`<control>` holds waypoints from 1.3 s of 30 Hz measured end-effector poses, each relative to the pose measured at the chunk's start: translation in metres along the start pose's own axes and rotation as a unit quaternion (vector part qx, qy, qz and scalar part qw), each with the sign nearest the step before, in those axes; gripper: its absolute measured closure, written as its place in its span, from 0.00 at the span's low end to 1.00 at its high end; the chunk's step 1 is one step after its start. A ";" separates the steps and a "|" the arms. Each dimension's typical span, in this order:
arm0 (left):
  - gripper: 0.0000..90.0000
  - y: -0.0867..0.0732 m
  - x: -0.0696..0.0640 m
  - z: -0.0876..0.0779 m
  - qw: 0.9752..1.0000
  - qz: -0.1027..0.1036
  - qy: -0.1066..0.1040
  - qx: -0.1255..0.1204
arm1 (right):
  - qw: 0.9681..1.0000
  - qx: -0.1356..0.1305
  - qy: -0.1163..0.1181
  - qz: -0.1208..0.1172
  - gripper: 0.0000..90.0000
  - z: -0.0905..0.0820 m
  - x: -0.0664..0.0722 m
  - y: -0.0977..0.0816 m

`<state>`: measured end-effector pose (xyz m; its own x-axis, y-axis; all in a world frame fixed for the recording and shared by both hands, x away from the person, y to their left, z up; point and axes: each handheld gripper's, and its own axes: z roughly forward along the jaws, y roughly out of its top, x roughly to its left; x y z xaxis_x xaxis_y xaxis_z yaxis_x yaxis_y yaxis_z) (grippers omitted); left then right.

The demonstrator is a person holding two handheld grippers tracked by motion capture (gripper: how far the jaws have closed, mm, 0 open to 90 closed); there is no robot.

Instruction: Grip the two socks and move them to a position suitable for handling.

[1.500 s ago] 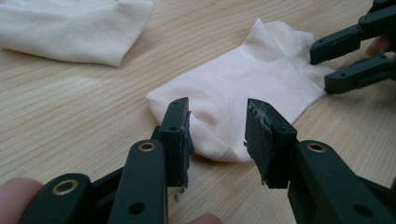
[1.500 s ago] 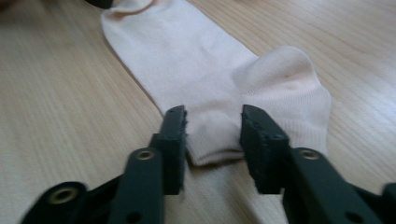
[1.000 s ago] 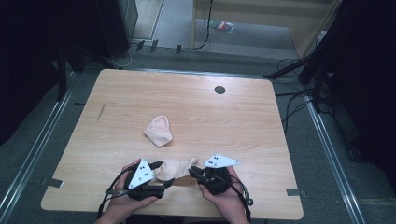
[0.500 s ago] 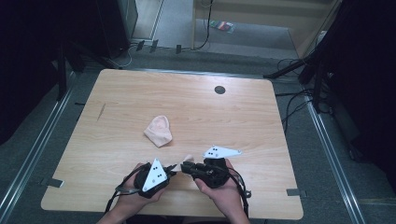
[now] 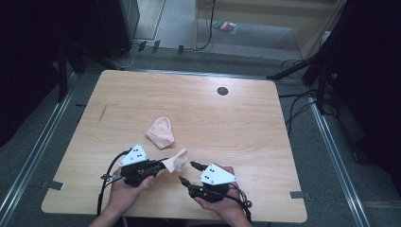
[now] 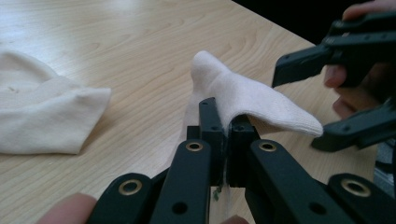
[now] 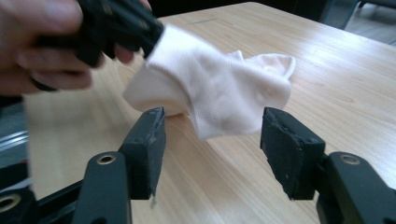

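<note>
A pale pink sock (image 5: 177, 160) hangs off the table near its front edge, with my left gripper (image 5: 161, 165) shut on one end of it. In the left gripper view the jaws (image 6: 227, 122) pinch the sock's fold (image 6: 247, 95). My right gripper (image 5: 187, 172) stands just right of it; its jaws have just been opening. In the right gripper view, the sock (image 7: 210, 88) dangles ahead of the open gripper (image 7: 215, 140), and neither pad touches it. A second sock (image 5: 160, 132) (image 6: 42, 116) lies flat on the wood farther back.
The wooden table (image 5: 246, 127) has a dark round grommet (image 5: 222, 91) near its far edge. Cables trail from both grippers over the front edge. Metal floor rails run along both sides of the table, and dark furniture stands behind it.
The left gripper has shut on the sock and lifted it a little to the left. The right gripper has let go, opened, and drawn back toward the front edge.
</note>
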<state>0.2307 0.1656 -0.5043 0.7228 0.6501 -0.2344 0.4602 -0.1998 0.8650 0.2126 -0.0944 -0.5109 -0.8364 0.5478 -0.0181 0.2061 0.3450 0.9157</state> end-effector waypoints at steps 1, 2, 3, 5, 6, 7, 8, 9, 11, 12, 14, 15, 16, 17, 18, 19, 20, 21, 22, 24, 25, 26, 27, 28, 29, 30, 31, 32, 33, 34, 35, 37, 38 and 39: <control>0.99 0.001 0.002 -0.002 1.000 -0.006 0.001 -0.003 | 1.000 0.001 -0.005 -0.005 0.45 0.003 0.002 -0.001; 0.99 0.002 0.002 -0.003 1.000 -0.010 -0.001 -0.003 | 1.000 -0.001 -0.017 -0.021 0.44 0.009 0.006 -0.001; 0.99 0.002 0.003 -0.004 1.000 -0.011 -0.002 -0.003 | 0.999 -0.001 -0.025 -0.027 0.44 0.012 0.008 -0.001; 0.99 0.003 0.003 -0.005 1.000 -0.015 -0.002 -0.004 | 0.998 0.002 -0.042 -0.046 0.44 0.019 0.013 -0.001; 0.99 0.003 0.003 -0.006 1.000 -0.017 -0.002 -0.004 | 0.997 0.006 -0.053 -0.057 0.43 0.024 0.016 -0.002; 0.99 0.004 0.003 -0.006 1.000 -0.016 -0.003 -0.004 | 0.996 0.007 -0.059 -0.061 0.43 0.027 0.018 -0.002; 0.99 0.004 0.003 -0.006 1.000 -0.015 -0.004 -0.004 | 0.995 0.011 -0.070 -0.070 0.43 0.031 0.021 -0.003; 0.99 0.004 0.002 -0.006 1.000 -0.016 -0.006 -0.003 | 0.993 0.014 -0.082 -0.081 0.44 0.035 0.023 -0.004; 0.99 0.004 0.002 -0.005 1.000 -0.017 -0.009 0.000 | 0.990 0.016 -0.099 -0.095 0.47 0.041 0.025 -0.006; 0.99 0.004 0.002 -0.005 1.000 -0.016 -0.009 0.001 | 0.988 0.018 -0.113 -0.099 0.50 0.043 0.026 -0.007; 0.99 0.004 0.002 -0.004 1.000 -0.018 -0.011 0.005 | 0.984 0.022 -0.136 -0.116 0.58 0.047 0.027 -0.008; 0.99 0.004 0.002 -0.004 1.000 -0.017 -0.011 0.006 | 0.980 0.027 -0.151 -0.124 0.70 0.048 0.028 -0.009; 0.99 0.004 0.002 -0.004 1.000 -0.020 -0.012 0.006 | 0.978 0.030 -0.163 -0.123 0.78 0.048 0.028 -0.010; 0.99 0.004 0.003 -0.005 1.000 -0.019 -0.012 0.008 | 0.978 0.031 -0.169 -0.118 0.87 0.046 0.026 -0.009; 0.99 0.003 0.004 -0.005 1.000 -0.021 -0.010 0.009 | 0.981 0.029 -0.158 -0.104 0.92 0.043 0.023 -0.008; 0.99 0.003 0.006 -0.005 1.000 -0.023 -0.011 0.009 | 0.987 0.022 -0.135 -0.084 0.96 0.038 0.019 -0.006; 0.99 0.003 0.008 -0.005 1.000 -0.026 -0.012 0.013 | 0.990 0.018 -0.122 -0.072 0.98 0.035 0.016 -0.005; 0.99 0.002 0.010 -0.005 0.999 -0.026 -0.014 0.018 | 0.993 0.015 -0.104 -0.053 0.98 0.029 0.013 -0.002; 0.99 0.002 0.010 -0.005 0.999 -0.026 -0.013 0.020 | 0.995 0.013 -0.089 -0.040 0.98 0.025 0.010 0.001; 0.97 0.000 0.012 -0.005 0.999 -0.024 -0.010 0.024 | 0.997 0.009 -0.071 -0.018 0.99 0.017 0.007 0.006; 0.94 0.000 0.012 -0.004 0.999 -0.019 -0.008 0.029 | 0.998 0.009 -0.064 -0.010 0.99 0.013 0.006 0.009; 0.91 -0.001 0.011 -0.004 0.999 -0.006 0.002 0.036 | 0.998 0.010 -0.057 -0.003 0.99 0.009 0.005 0.011; 0.86 -0.003 0.011 -0.002 0.999 0.008 0.011 0.043 | 0.999 0.008 -0.042 0.007 0.99 0.005 0.004 0.014; 0.84 -0.005 0.011 -0.001 0.998 0.019 0.016 0.050 | 0.999 0.009 -0.033 0.018 0.99 0.002 0.004 0.016; 0.82 -0.008 0.012 0.000 0.998 0.025 0.019 0.055 | 0.999 0.010 -0.021 0.030 0.99 0.000 0.003 0.018; 0.80 -0.011 0.013 0.002 0.997 0.034 0.025 0.065 | 0.999 0.012 -0.015 0.037 0.99 -0.002 0.003 0.019; 0.78 -0.015 0.014 0.004 0.995 0.050 0.037 0.073 | 0.999 0.013 -0.011 0.045 0.99 -0.004 0.002 0.021; 0.76 -0.019 0.016 0.005 0.994 0.062 0.041 0.081 | 0.999 0.014 -0.007 0.052 0.99 -0.006 0.001 0.022; 0.75 -0.023 0.018 0.006 0.993 0.069 0.042 0.086 | 0.998 0.010 -0.003 0.060 0.99 -0.008 0.000 0.022; 0.74 -0.026 0.019 0.008 0.992 0.077 0.045 0.089 | 0.998 0.007 0.001 0.070 0.99 -0.011 -0.001 0.023; 0.71 -0.029 0.020 0.010 0.991 0.084 0.048 0.087 | 0.997 0.005 0.005 0.078 0.99 -0.013 -0.002 0.024; 0.68 -0.034 0.018 0.014 0.989 0.103 0.050 0.089 | 0.996 0.001 0.008 0.087 0.99 -0.016 -0.004 0.025; 0.65 -0.035 0.014 0.017 0.988 0.118 0.043 0.085 | 0.996 0.001 0.008 0.089 0.99 -0.017 -0.004 0.026; 0.62 -0.036 0.011 0.018 0.988 0.128 0.035 0.082 | 0.996 -0.001 0.004 0.093 0.99 -0.018 -0.004 0.027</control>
<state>0.2312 0.1666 -0.5460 0.7916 0.6108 0.0195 0.3476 -0.4763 0.8077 0.2122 -0.1012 -0.4788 -0.7879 0.5957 0.1561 0.3572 0.2358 0.9038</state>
